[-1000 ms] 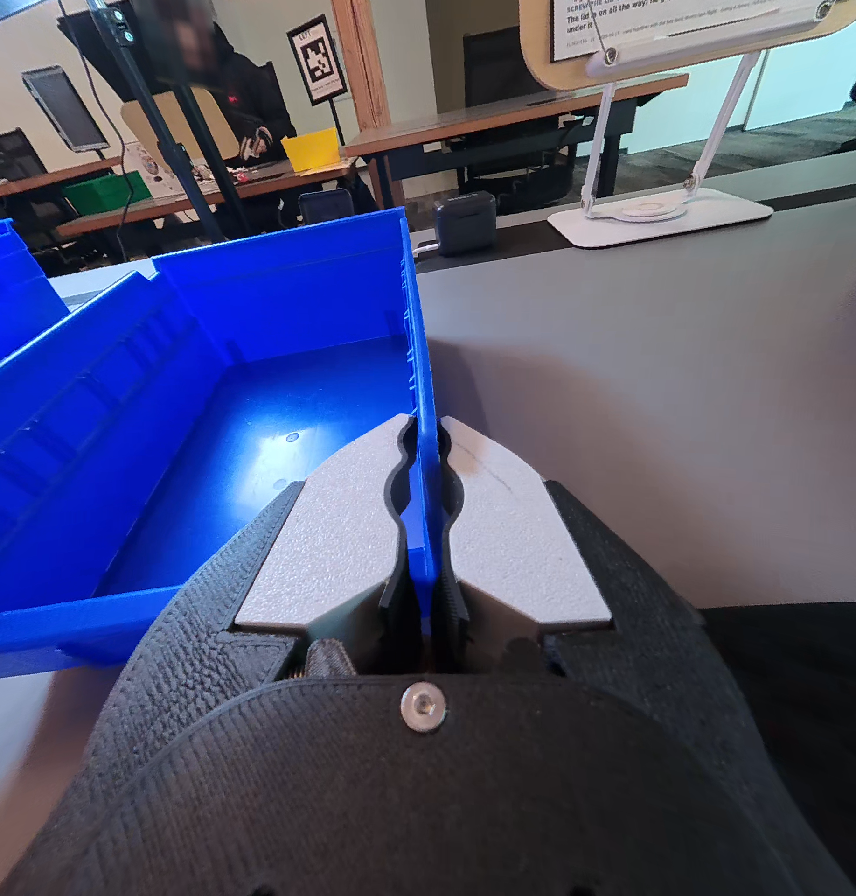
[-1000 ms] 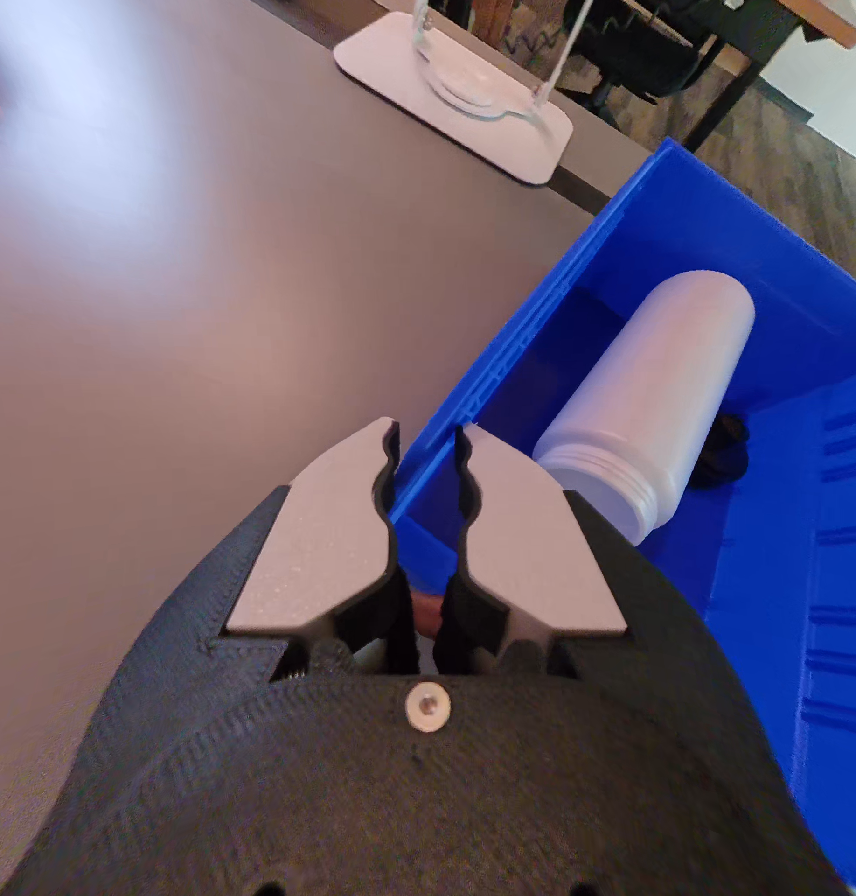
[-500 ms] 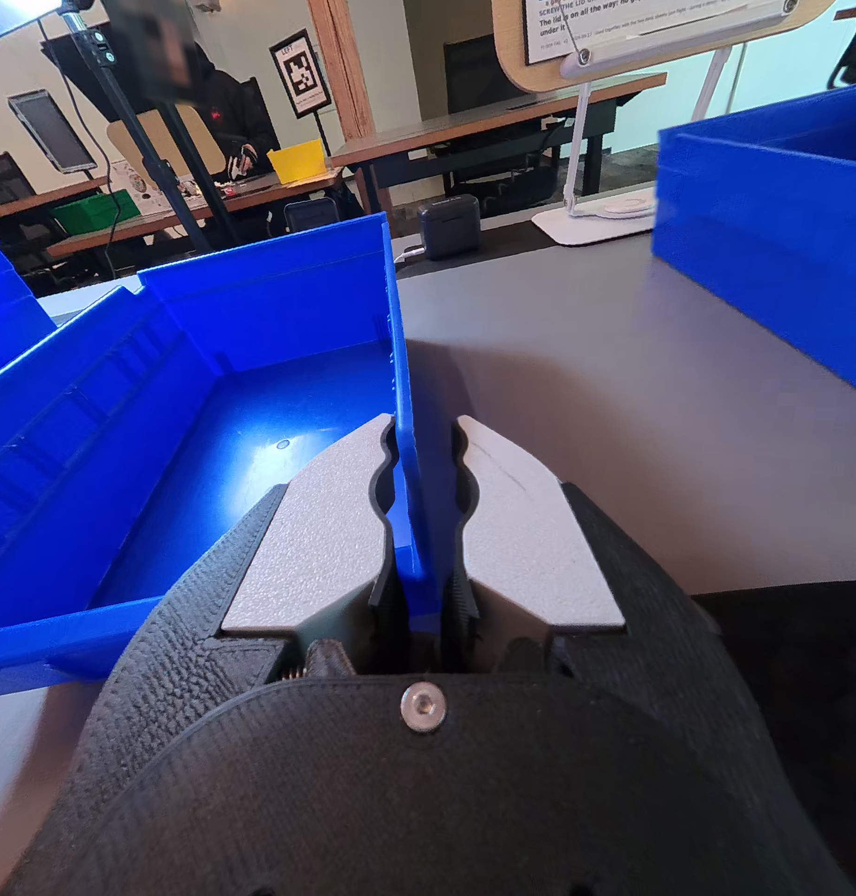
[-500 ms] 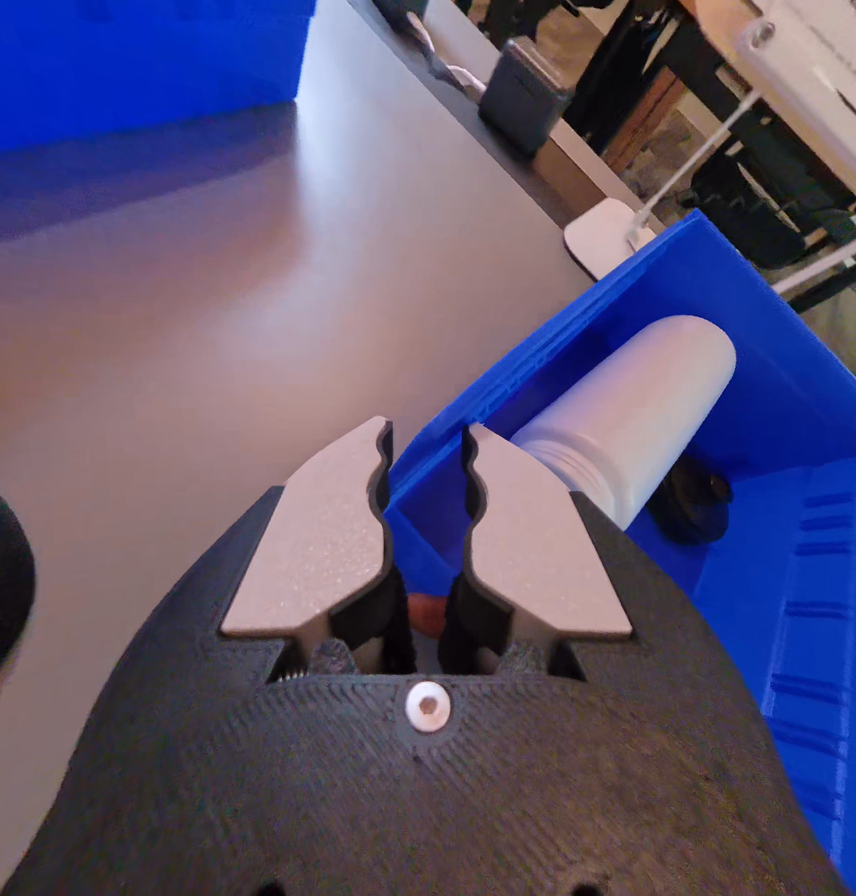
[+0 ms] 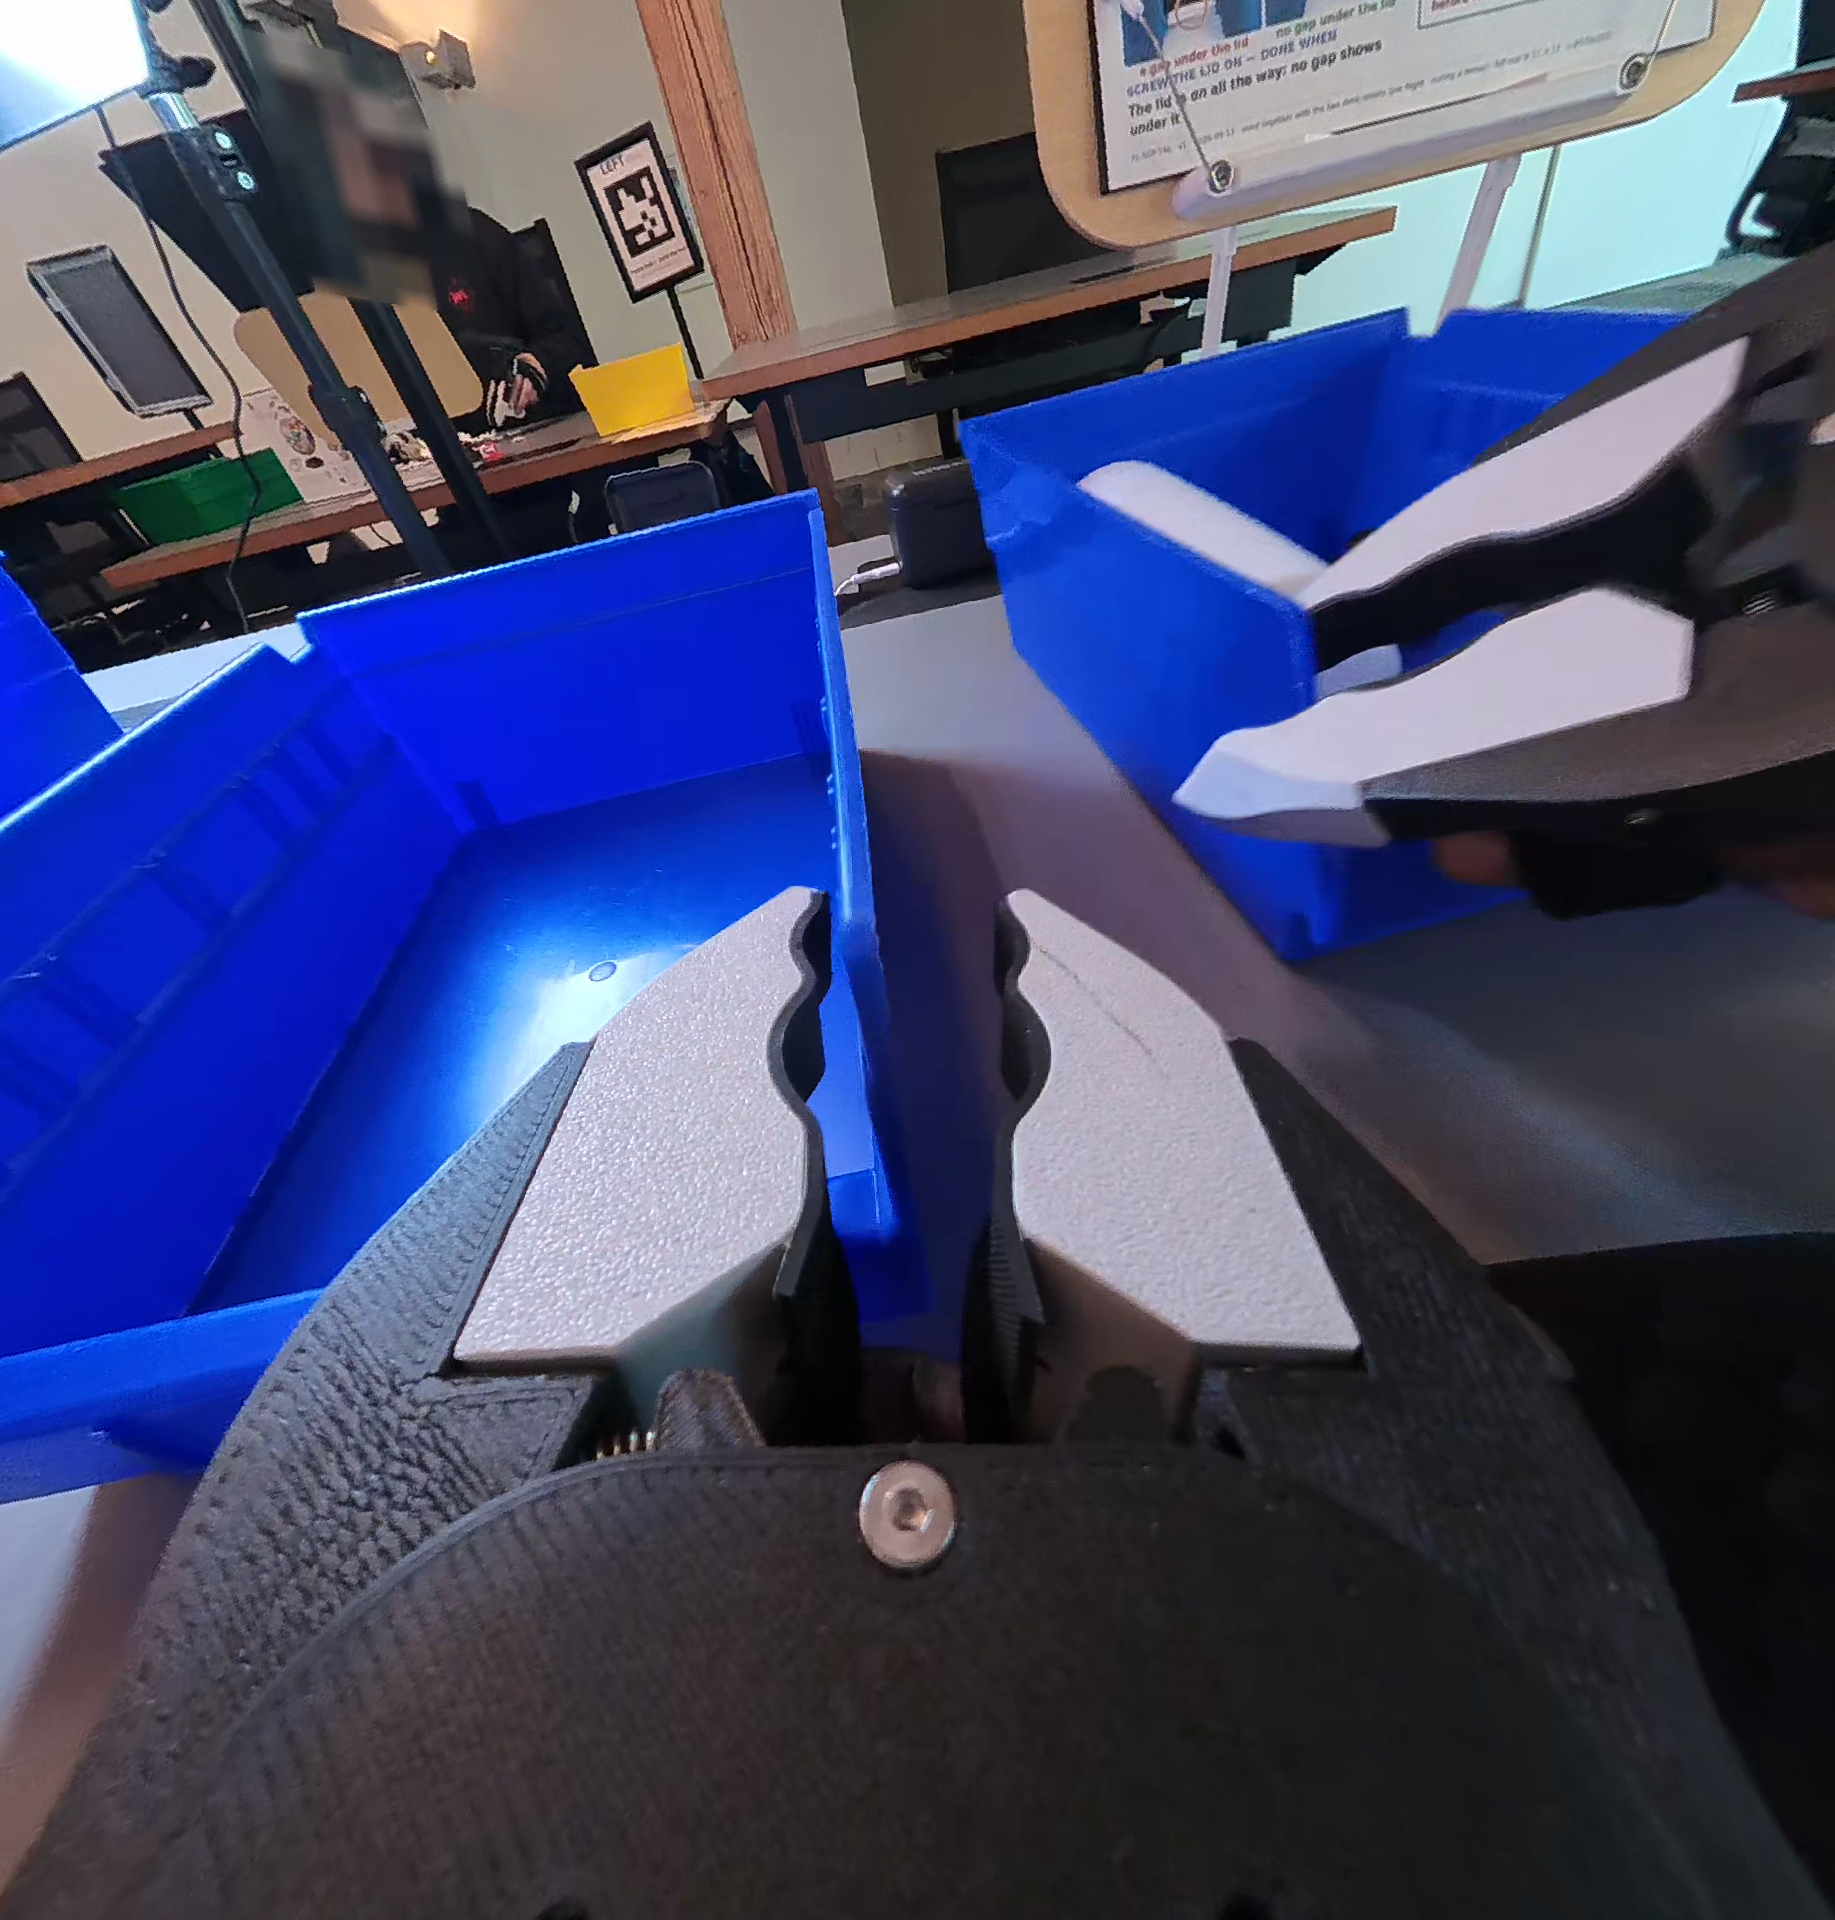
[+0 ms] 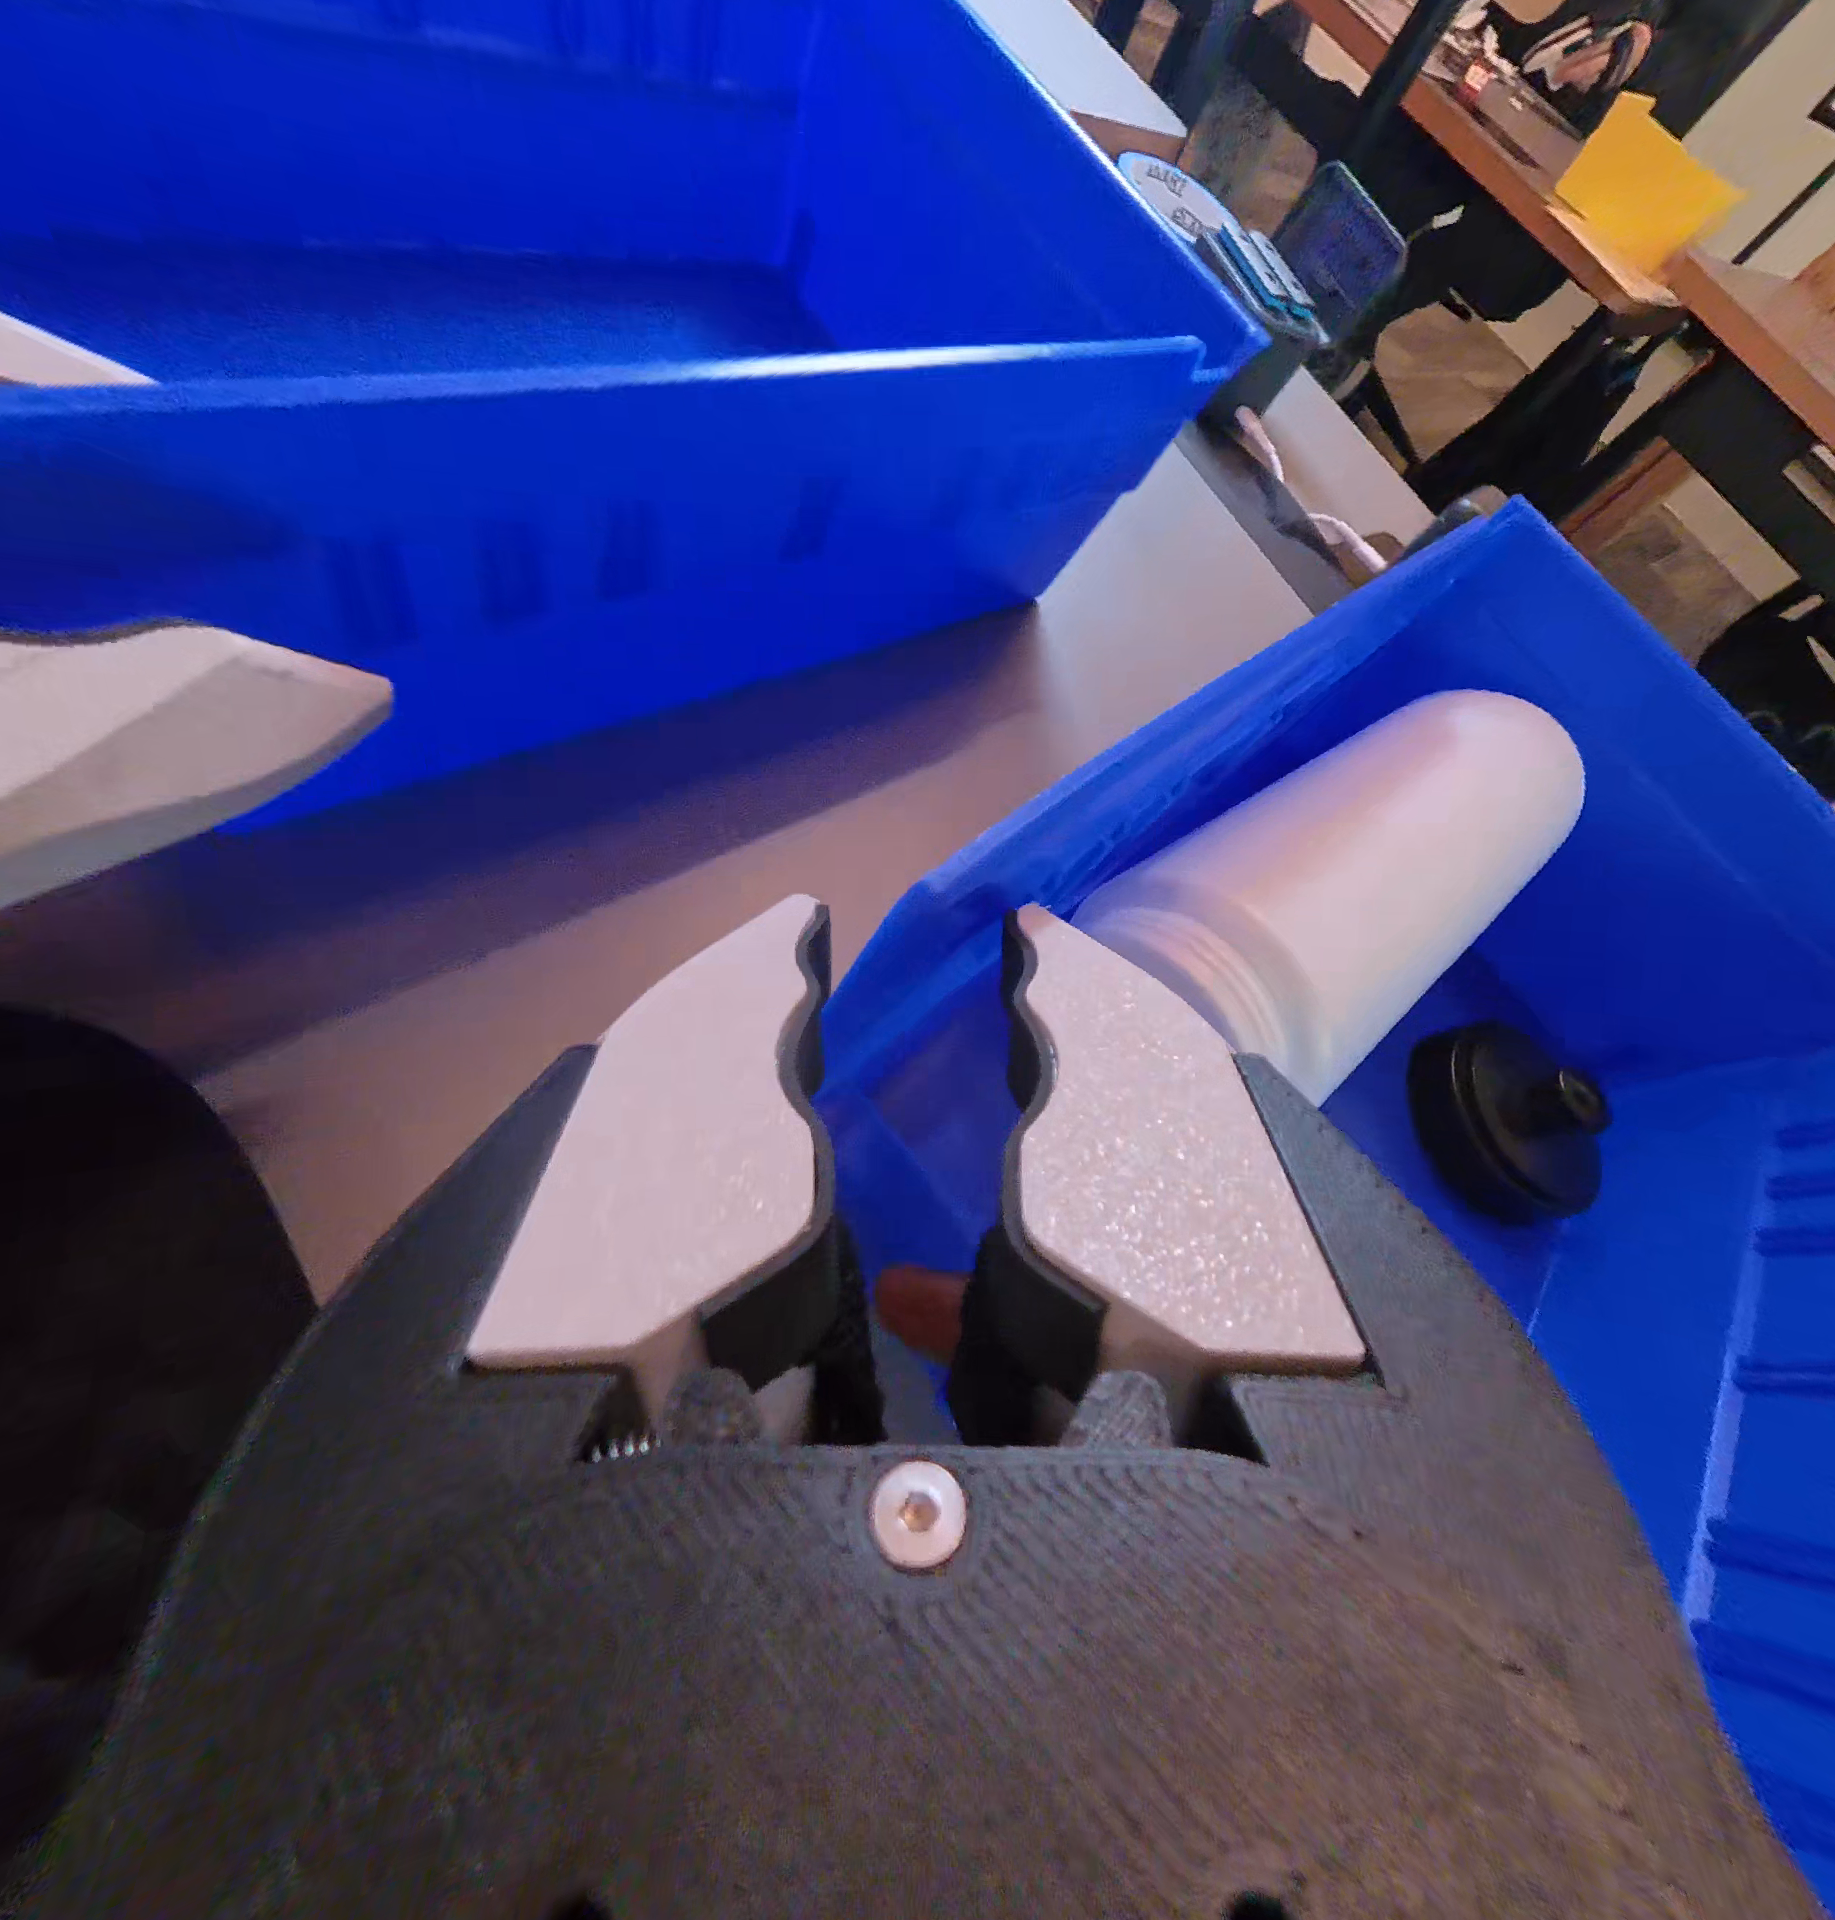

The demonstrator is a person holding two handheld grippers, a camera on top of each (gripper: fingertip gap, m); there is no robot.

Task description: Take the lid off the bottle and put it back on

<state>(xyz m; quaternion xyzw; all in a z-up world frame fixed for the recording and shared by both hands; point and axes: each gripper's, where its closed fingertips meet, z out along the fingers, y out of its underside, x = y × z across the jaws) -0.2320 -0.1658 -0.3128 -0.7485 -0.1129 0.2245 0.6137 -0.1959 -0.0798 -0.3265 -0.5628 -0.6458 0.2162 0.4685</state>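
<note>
Likely a lab-style office: long desks [image 5: 1048, 312], blue bins [image 5: 580, 665], a tripod [image 5: 300, 312], an instruction board [image 5: 1360, 94].

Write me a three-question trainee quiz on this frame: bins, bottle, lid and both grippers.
1. True or false: the white bottle stands upright in its blue bin.
2. Where is the black lid? A) screwed on the bottle B) loose on the bin floor beside the bottle C) in the right gripper
3. What passes between the fingers of the left gripper?

Key: 1 false, it lies on its side. 2 B. 3 The side wall of the empty blue bin; the jaws are open, not clamped.
</note>
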